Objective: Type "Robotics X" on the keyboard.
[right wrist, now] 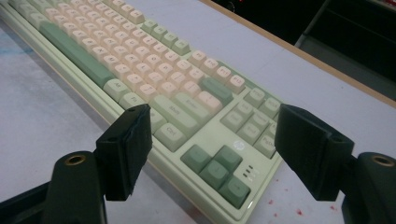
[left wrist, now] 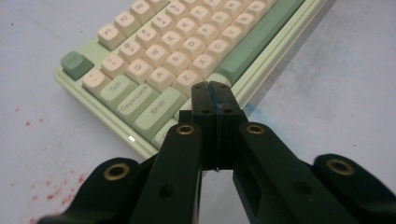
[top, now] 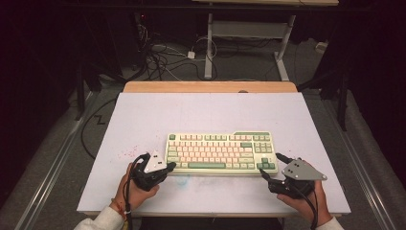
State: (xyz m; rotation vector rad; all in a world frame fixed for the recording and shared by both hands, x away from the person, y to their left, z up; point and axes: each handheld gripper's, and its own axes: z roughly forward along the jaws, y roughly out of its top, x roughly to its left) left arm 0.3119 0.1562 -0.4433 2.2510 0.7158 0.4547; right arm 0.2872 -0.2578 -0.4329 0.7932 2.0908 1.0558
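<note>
A pale green keyboard [top: 221, 152] with cream and green keys lies across the middle of the white table [top: 143, 115]. My left gripper [top: 168, 166] sits at its near left corner, jaws shut with nothing between them. In the left gripper view the closed tips [left wrist: 214, 88] rest at the keyboard's [left wrist: 187, 51] bottom key row, near the spacebar's left end. My right gripper [top: 270, 165] is open at the near right corner. Its jaws [right wrist: 212, 140] straddle the arrow-key corner of the keyboard [right wrist: 154, 74] without touching it.
Red specks [top: 128, 152] stain the table left of the keyboard, and a faint blue smear [top: 182, 181] marks the surface in front of it. A wooden strip [top: 210, 86] edges the table's far side. Cables [top: 158, 60] and desk legs [top: 208, 48] stand on the floor beyond.
</note>
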